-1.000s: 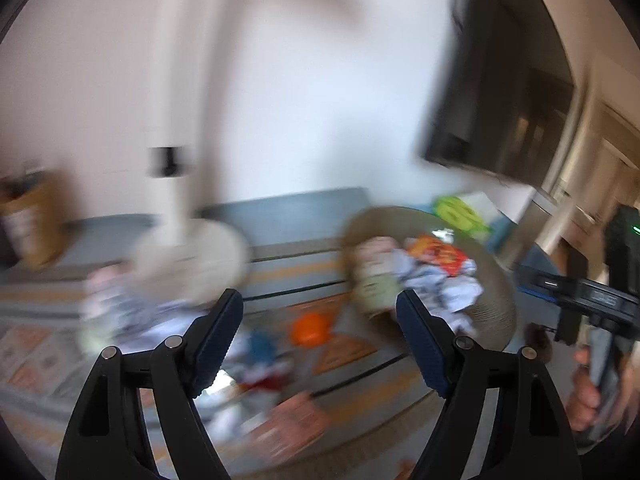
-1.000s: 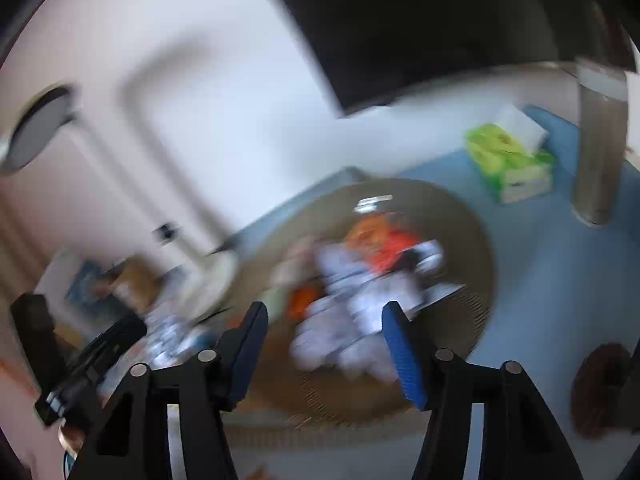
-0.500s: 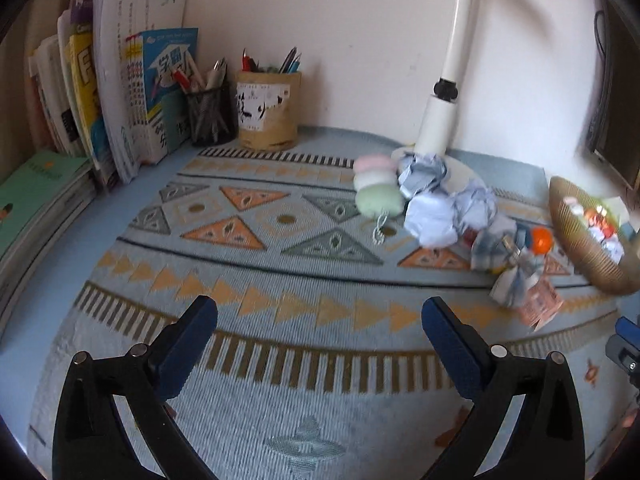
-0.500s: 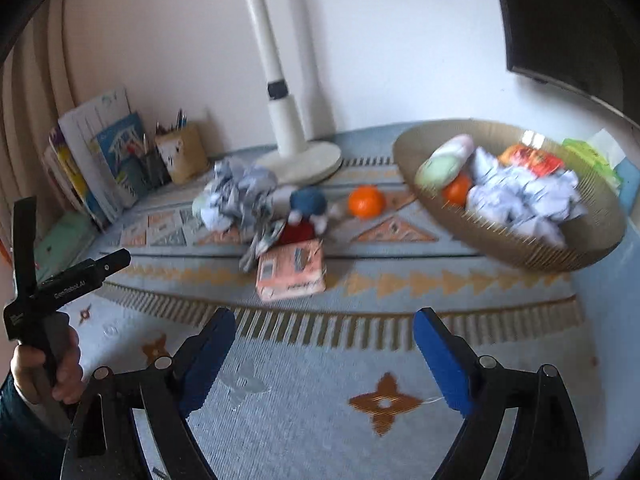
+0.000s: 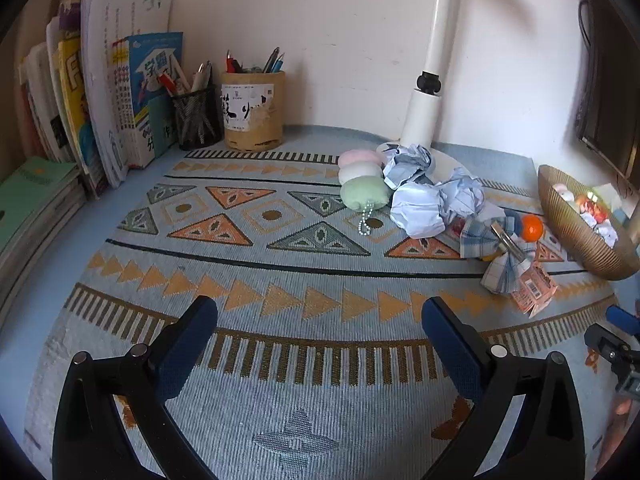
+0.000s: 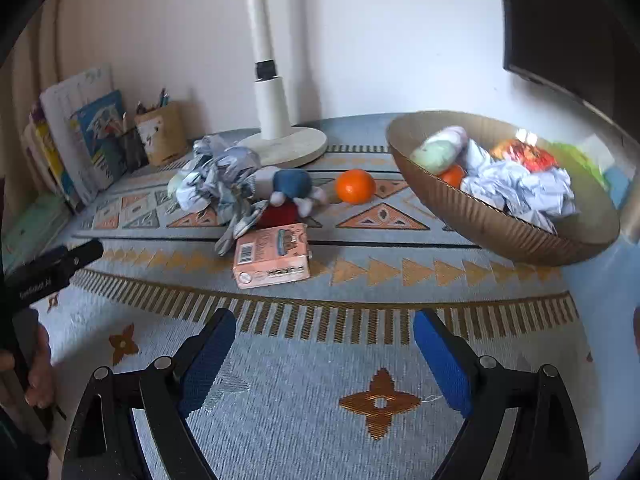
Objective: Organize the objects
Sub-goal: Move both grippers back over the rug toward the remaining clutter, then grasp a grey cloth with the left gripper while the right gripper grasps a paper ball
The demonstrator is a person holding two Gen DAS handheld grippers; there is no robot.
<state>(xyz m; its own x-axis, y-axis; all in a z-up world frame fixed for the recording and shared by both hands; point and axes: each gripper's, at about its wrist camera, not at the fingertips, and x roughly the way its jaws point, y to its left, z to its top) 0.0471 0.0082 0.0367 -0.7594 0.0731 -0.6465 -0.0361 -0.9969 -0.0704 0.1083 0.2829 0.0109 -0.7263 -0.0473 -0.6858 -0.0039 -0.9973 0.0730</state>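
A brown ribbed bowl [image 6: 496, 216] at the right holds crumpled paper, a green plush, an orange and a red packet; it also shows in the left wrist view [image 5: 576, 232]. On the patterned mat lie a pink box [image 6: 274, 256], an orange [image 6: 355, 186], a blue and red plush toy [image 6: 292, 192], crumpled paper balls [image 6: 220, 176] and a pastel plush [image 5: 362, 178]. My left gripper [image 5: 320, 320] is open and empty above the mat's front. My right gripper [image 6: 324, 334] is open and empty, just in front of the pink box.
A white lamp with a round base [image 6: 286, 144] stands at the back. Two pen holders [image 5: 252, 116] and a row of books [image 5: 100, 92] stand at the back left. A dark monitor [image 6: 568, 24] hangs at the right. A checked cloth with a clip [image 5: 502, 248] lies by the box.
Both grippers have swung down from facing the wall and bowl to facing the mat. In the last half second both views have steadied, with little further movement.
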